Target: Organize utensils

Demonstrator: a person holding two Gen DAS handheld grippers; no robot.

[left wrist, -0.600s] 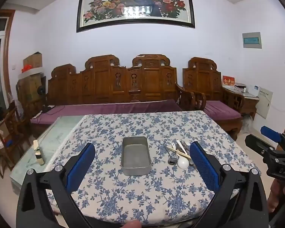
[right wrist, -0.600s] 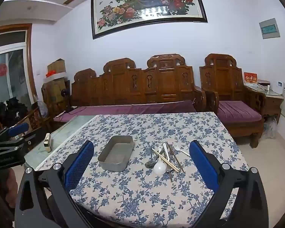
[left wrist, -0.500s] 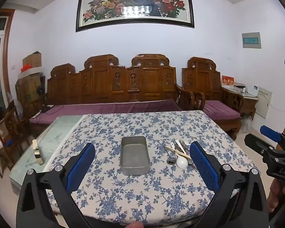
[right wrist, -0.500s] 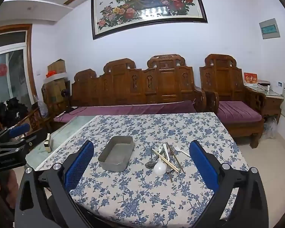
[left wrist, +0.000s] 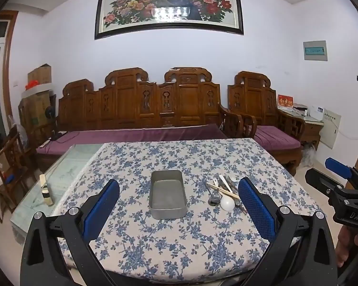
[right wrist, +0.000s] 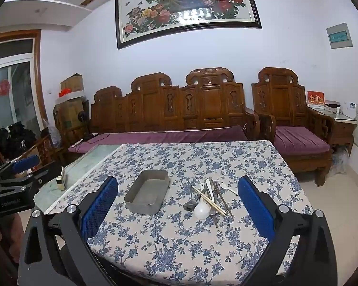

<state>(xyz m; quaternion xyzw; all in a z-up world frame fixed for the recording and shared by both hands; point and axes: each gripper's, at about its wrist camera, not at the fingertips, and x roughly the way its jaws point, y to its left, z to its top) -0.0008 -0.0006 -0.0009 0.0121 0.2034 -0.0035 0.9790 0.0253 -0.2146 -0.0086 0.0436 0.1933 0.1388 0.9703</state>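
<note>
A grey metal tray point(left wrist: 168, 194) point(right wrist: 147, 195) lies empty on the blue-flowered tablecloth point(left wrist: 179, 243) point(right wrist: 179, 243). To its right lies a heap of utensils point(left wrist: 223, 193) point(right wrist: 208, 199): a white spoon point(left wrist: 227, 203) point(right wrist: 201, 210), wooden chopsticks point(right wrist: 208, 200), metal spoons and a fork. My left gripper point(left wrist: 179, 206) hangs open over the table's near edge, short of the tray, nothing between its blue pads. My right gripper point(right wrist: 177, 205) is open too, holding nothing, short of the heap. Each gripper shows at the edge of the other's view.
A small bottle point(left wrist: 46, 191) point(right wrist: 60, 182) stands on the bare glass strip at the table's left. A carved wooden bench point(left wrist: 140, 109) and armchair point(left wrist: 262, 119) with purple cushions stand behind the table. Boxes are stacked at the far left.
</note>
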